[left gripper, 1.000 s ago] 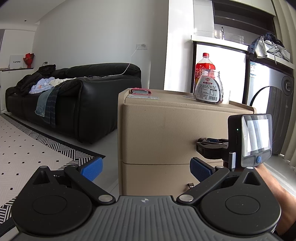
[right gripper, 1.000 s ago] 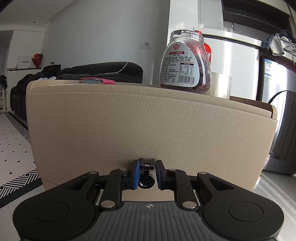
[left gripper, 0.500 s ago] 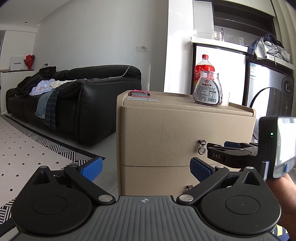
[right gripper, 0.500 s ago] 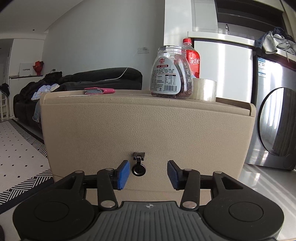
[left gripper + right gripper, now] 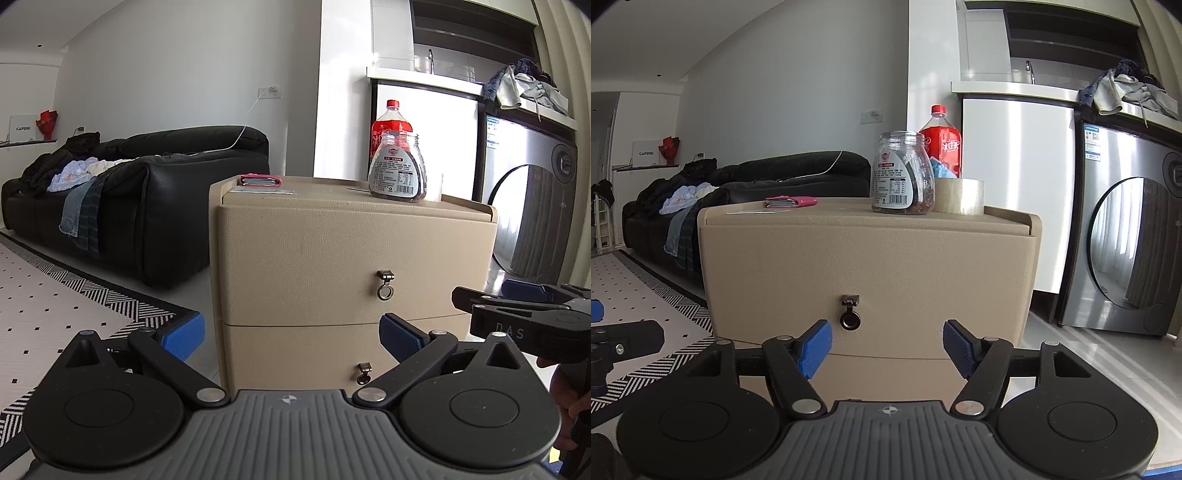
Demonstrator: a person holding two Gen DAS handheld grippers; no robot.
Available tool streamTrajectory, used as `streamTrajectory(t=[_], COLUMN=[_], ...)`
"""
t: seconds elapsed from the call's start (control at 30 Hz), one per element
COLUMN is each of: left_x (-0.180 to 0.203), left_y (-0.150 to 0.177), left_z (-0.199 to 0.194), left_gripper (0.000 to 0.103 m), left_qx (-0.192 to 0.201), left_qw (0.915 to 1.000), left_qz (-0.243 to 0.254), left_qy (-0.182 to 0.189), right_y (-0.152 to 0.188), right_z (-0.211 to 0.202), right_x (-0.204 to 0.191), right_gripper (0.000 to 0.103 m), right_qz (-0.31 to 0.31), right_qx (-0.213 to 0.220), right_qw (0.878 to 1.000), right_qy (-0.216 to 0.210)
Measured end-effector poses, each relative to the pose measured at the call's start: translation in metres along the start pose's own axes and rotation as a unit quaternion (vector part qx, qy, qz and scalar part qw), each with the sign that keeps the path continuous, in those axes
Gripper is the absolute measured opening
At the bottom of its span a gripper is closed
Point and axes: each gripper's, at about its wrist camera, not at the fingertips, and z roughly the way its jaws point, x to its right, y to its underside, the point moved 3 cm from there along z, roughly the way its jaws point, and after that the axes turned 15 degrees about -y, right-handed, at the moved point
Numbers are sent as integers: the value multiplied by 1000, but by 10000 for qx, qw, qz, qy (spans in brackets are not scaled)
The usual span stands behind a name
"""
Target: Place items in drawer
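I take the beige cabinet (image 5: 351, 236) as my landmark. Both its drawers are shut; the upper drawer (image 5: 868, 280) has a ring pull (image 5: 850, 317) at its front centre, and only the left wrist view shows me the lower drawer (image 5: 314, 354) with its own pull (image 5: 364, 373).

My right gripper (image 5: 886, 347) sits in front of the cabinet, wide apart, holding nothing, its blue pads (image 5: 814, 347) flanking the ring pull from below without touching it. My left gripper (image 5: 291, 336) is also spread wide and empty, off the cabinet's left front corner. In the left view I see the right gripper (image 5: 517, 314) from the side, at the cabinet's right, with part of a hand (image 5: 569, 398) behind it. The right view catches only a black edge of the left rig at its far left.

The items are on top of the cabinet: a jar (image 5: 903, 173) with dark contents near the right end, a tape roll (image 5: 960, 195) just beside it on the right, a pink wallet (image 5: 792, 202) towards the left, and a flat card (image 5: 753, 211) in front of the wallet. The tape roll reads clearly only in the right view; from the left the jar hides most of it. A red soda bottle (image 5: 940, 142) stands behind the jar; I cannot tell whether it rests on the cabinet.

Left of the cabinet is a black sofa (image 5: 147, 206), right of it a washer (image 5: 1126, 254).
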Motion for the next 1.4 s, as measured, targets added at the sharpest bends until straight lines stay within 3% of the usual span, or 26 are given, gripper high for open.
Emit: streamTrajectory(t=[0.47,1.4], left_x=[19,31], left_y=[5,7], left_z=[-4,-8], left_gripper=[103,103], left_qx=[-44,-89], left_qw=[9997,9995], left_qz=[173,204], left_qy=[175,245], right_y=[22,34], right_z=[-38,-47], right_x=[3,12], right_gripper=[73,73], right_qz=[-93,88], right_qx=[-95,-150], right_qw=[9998,9994], right_qy=[137,289])
